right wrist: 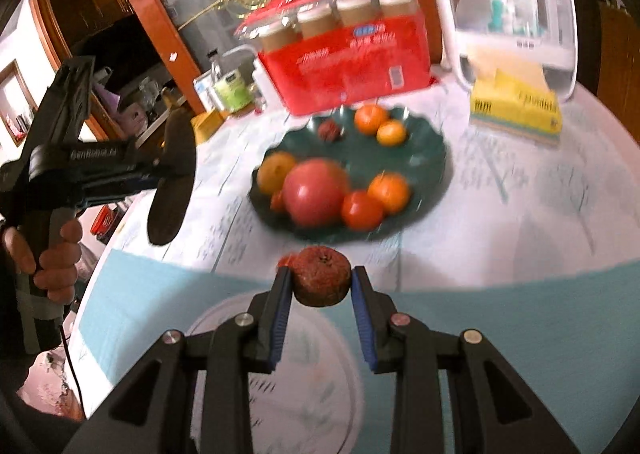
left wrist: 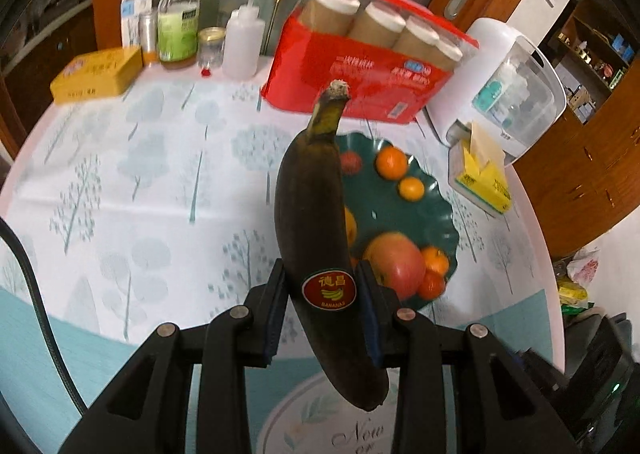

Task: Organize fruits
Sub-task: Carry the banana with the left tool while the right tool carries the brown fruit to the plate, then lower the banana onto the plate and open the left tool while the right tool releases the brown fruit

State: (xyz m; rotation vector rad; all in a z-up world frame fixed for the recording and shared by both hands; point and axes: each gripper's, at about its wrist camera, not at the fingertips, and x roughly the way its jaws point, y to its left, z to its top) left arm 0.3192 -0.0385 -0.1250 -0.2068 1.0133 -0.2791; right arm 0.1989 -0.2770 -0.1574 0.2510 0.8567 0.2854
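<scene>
Blackened banana point(left wrist: 316, 238) between left tool point(left wrist: 320, 286) fingers

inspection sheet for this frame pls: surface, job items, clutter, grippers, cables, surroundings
Surface: round table, tree-print cloth.
Job's things: green plate with oranges, tomatoes and a big pink fruit; dark banana; brown wrinkled fruit.
Clutter: red jar pack, yellow tin, bottles, tissue box, white appliance.
Grippers: left gripper clamps the banana; right gripper clamps the brown fruit.
Cables: black cable at left.
Surroundings: wooden cabinets, glass door.
</scene>
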